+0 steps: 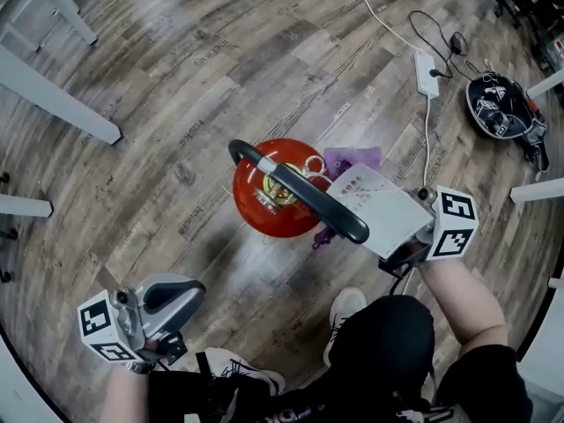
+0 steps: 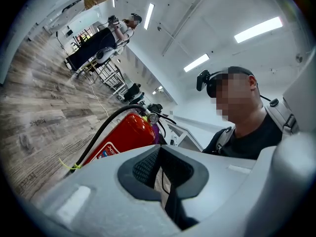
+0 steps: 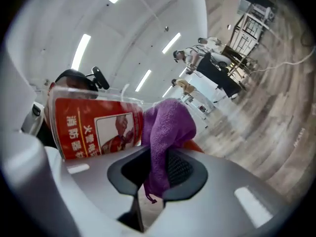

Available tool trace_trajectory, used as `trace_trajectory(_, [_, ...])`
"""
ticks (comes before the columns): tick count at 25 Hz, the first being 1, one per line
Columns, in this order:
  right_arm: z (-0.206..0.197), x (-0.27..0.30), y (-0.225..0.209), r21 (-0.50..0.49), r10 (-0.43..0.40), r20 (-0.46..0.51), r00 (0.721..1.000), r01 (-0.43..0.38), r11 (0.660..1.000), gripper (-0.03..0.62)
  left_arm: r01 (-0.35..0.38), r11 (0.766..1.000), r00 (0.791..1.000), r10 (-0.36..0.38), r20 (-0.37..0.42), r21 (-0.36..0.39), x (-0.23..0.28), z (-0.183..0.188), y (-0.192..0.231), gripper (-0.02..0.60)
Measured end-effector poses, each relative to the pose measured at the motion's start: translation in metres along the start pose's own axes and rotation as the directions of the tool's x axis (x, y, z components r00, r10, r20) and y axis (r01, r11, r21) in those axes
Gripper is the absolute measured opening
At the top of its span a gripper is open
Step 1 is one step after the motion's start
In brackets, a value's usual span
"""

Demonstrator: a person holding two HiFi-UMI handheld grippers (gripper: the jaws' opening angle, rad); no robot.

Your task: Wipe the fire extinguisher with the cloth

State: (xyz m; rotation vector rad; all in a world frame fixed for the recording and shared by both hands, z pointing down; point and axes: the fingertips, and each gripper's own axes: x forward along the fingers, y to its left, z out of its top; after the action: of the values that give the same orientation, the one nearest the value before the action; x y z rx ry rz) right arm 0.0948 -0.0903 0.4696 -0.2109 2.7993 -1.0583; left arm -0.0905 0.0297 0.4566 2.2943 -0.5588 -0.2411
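A: Which way's the extinguisher (image 1: 260, 203) pointing?
B: Upright on floor (image 1: 220, 60), long axis vertical, top twd my head cam. R gripper (image 3: 155, 174) pinches cloth (image 3: 165, 127) just beside its top; L gripper (image 2: 160, 174) closed, empty.
A: Room?
B: Bare floor left/ahead; power strip (image 1: 426, 73) upper right; my shoe (image 1: 345, 305) near base.

**Operator and rig: appearance**

wearing black short-sleeved top (image 1: 483, 379), black trousers (image 1: 381, 342), white lace-up sneakers (image 1: 345, 309). black head-mounted camera (image 2: 203, 79), grey shoulder straps (image 2: 282, 116). left gripper (image 2: 160, 174) and right gripper (image 3: 148, 174): pale grey moulded shells, dark dimpled pads (image 3: 178, 169), white cubes with black square markers (image 1: 455, 224).
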Motion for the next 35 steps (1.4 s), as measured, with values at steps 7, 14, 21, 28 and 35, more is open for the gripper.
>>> trace_trajectory(7, [-0.009, 0.007, 0.03, -0.098, 0.065, -0.034, 0.997, -0.068, 0.993, 0.072, -0.011, 1.0, 1.0, 0.011, 0.006, -0.013, -0.006, -0.003, 0.0, -0.002])
trace_trajectory(14, [-0.109, 0.003, -0.027, 0.04, -0.005, -0.191, 0.981, 0.013, 0.999, 0.072, -0.02, 0.999, 1.0, 0.021, 0.017, -0.027, -0.007, -0.003, 0.006, -0.002])
trace_trajectory(21, [-0.236, -0.019, -0.142, 0.269, -0.194, -0.399, 0.896, 0.317, 0.909, 0.072, -0.037, 0.999, 0.999, 0.038, 0.017, -0.037, -0.008, -0.003, 0.006, -0.002])
trace_trajectory(28, [-0.251, -0.023, -0.164, 0.336, -0.28, -0.418, 0.864, 0.433, 0.836, 0.071, -0.044, 0.998, 0.999, 0.045, 0.006, -0.048, -0.012, -0.007, 0.009, -0.002])
trace_trajectory(35, [-0.209, -0.029, -0.168, 0.365, -0.306, -0.309, 0.9, 0.41, 0.836, 0.069, -0.018, 0.998, 1.0, 0.019, 0.02, -0.053, -0.013, -0.004, 0.009, -0.002])
